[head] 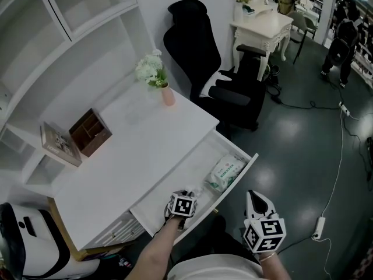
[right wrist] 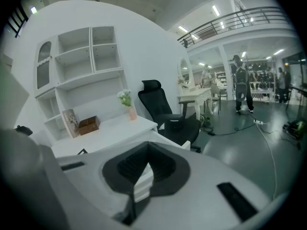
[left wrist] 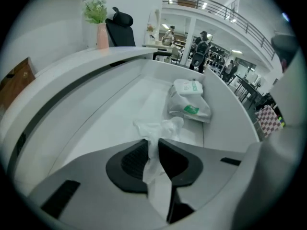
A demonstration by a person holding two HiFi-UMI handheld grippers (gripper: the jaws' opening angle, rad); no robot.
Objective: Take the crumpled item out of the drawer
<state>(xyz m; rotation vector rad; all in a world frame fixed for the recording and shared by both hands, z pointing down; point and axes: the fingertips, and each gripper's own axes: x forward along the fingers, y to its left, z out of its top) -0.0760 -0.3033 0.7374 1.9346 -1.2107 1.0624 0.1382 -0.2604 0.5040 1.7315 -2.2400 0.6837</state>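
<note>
**Left gripper view: thin crumpled film pinched in the open drawer**

The left tongs (left wrist: 153, 150) are clenched on the crumpled item (left wrist: 160, 127). It is a wad of thin, clear film, and its tail is seen running back between the pads. The wad lies on the floor of the open drawer (left wrist: 110, 114), near a soft white packet (left wrist: 188, 99) set farther along.

The film is judged very light, limp and slippery, and nothing about it looks fragile. A pinch on one loose fold might be expected to slide off or tear. A bunched, thicker part is therefore thought the better hold.

The right tongs (right wrist: 146, 169) are drawn together at the tips and are empty. They are held outside the drawer, beside the bench (right wrist: 115, 123).
</note>
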